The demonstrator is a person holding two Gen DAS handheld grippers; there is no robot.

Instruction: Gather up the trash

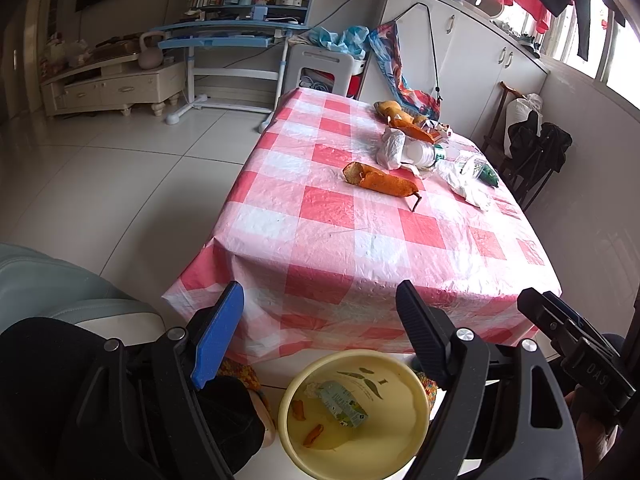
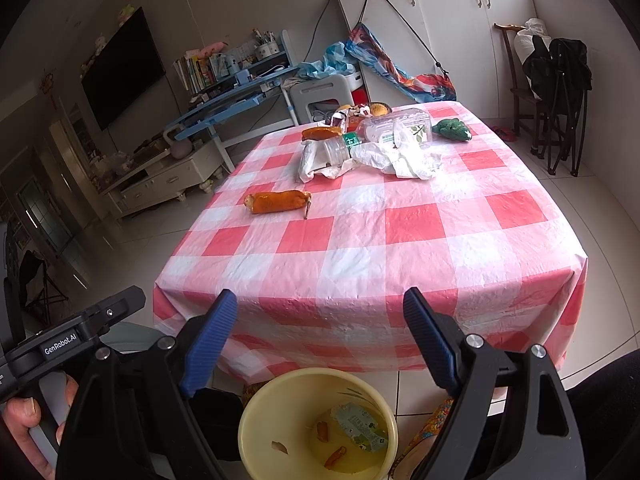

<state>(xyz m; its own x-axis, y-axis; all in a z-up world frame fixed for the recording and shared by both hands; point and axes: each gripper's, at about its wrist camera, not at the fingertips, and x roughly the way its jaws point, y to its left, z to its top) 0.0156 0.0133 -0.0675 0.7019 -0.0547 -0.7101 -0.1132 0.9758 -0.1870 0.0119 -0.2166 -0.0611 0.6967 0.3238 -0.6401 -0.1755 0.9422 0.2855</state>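
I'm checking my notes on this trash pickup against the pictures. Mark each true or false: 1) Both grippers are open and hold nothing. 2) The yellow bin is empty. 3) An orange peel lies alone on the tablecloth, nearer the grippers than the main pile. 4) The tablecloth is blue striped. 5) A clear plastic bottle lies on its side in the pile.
1) True: the left gripper and right gripper have spread jaws with nothing between them.
2) False: the yellow bin already holds a crumpled wrapper and small orange scraps.
3) True: the orange peel lies apart from the pile.
4) False: the tablecloth is red and white checked.
5) True: the plastic bottle lies on its side.
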